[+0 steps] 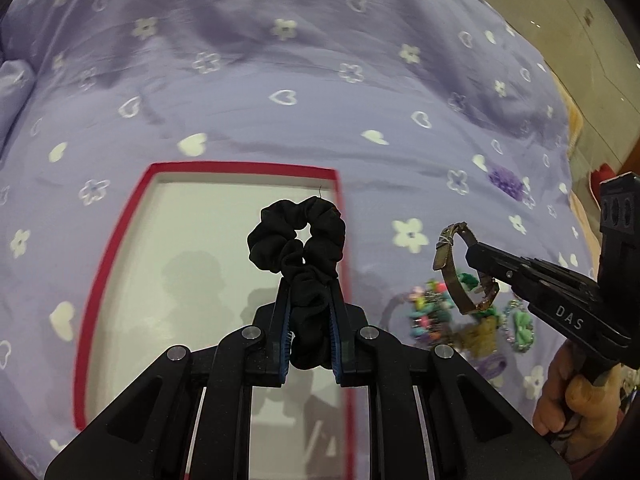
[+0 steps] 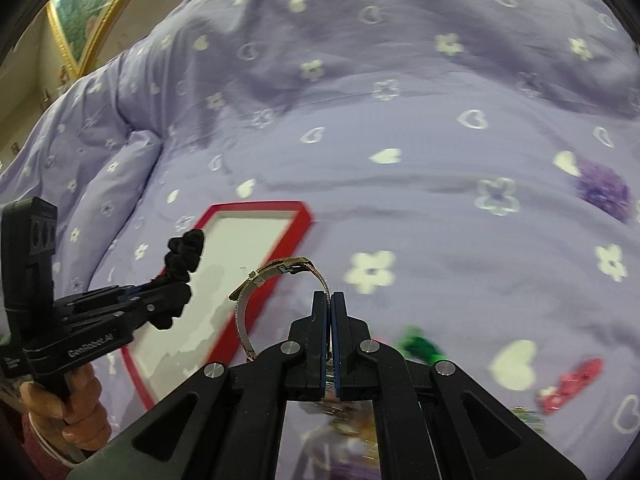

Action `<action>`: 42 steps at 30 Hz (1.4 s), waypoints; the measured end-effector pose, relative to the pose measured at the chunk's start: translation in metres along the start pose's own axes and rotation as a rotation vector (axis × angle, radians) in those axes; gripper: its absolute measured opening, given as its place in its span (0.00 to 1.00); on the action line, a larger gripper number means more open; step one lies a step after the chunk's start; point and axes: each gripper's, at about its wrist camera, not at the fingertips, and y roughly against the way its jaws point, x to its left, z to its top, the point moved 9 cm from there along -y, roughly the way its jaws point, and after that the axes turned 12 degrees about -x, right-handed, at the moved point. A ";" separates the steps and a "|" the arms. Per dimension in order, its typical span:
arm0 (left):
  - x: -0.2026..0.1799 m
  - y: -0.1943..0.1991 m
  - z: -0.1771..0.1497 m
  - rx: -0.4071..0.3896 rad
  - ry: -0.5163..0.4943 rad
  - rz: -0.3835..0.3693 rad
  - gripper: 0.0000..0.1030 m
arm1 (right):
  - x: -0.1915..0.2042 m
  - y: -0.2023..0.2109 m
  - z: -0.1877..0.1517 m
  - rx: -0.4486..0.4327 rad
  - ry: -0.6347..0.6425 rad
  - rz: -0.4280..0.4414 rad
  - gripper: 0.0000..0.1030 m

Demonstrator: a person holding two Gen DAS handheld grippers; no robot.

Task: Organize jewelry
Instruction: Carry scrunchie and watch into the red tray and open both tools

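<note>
Here the red-rimmed tray holds nothing; scrunchie hangs above.

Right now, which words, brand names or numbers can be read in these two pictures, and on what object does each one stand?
"DAS": white letters on the side of the right gripper, seen from the left wrist view.
"GenRobot.AI": white letters on the side of the left gripper, seen from the right wrist view.
A small white label lower on the left gripper's body: too small and blurred to read.

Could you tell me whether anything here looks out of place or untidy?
Yes: a jumble of colourful hair clips lies loose on the bedspread, outside the red-rimmed tray, which looks empty.
</note>
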 end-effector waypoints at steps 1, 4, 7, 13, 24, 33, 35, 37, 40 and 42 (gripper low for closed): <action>0.006 0.001 -0.001 0.000 0.007 0.005 0.13 | 0.008 -0.004 0.000 0.003 0.008 0.008 0.01; 0.025 0.003 -0.001 0.002 0.026 0.025 0.13 | 0.027 -0.016 0.001 0.012 0.022 0.034 0.01; 0.041 0.000 -0.001 0.009 0.045 0.039 0.13 | 0.046 -0.028 0.002 0.021 0.041 0.057 0.01; 0.067 -0.008 0.000 0.028 0.068 0.061 0.13 | 0.080 -0.054 0.006 0.042 0.084 0.093 0.01; 0.096 -0.043 -0.008 0.094 0.089 0.067 0.13 | 0.102 -0.115 -0.003 0.140 0.158 0.076 0.01; 0.103 -0.062 -0.018 0.137 0.077 0.082 0.16 | 0.095 -0.145 -0.018 0.231 0.247 0.018 0.02; 0.105 -0.063 -0.019 0.141 0.076 0.084 0.18 | 0.094 -0.148 -0.020 0.242 0.258 0.018 0.02; 0.106 -0.064 -0.020 0.142 0.079 0.081 0.21 | 0.092 -0.149 -0.021 0.245 0.260 0.019 0.02; 0.106 -0.064 -0.019 0.144 0.080 0.085 0.36 | 0.093 -0.151 -0.021 0.250 0.253 0.028 0.07; 0.107 -0.062 -0.018 0.139 0.074 0.093 0.43 | 0.094 -0.151 -0.021 0.252 0.253 0.027 0.07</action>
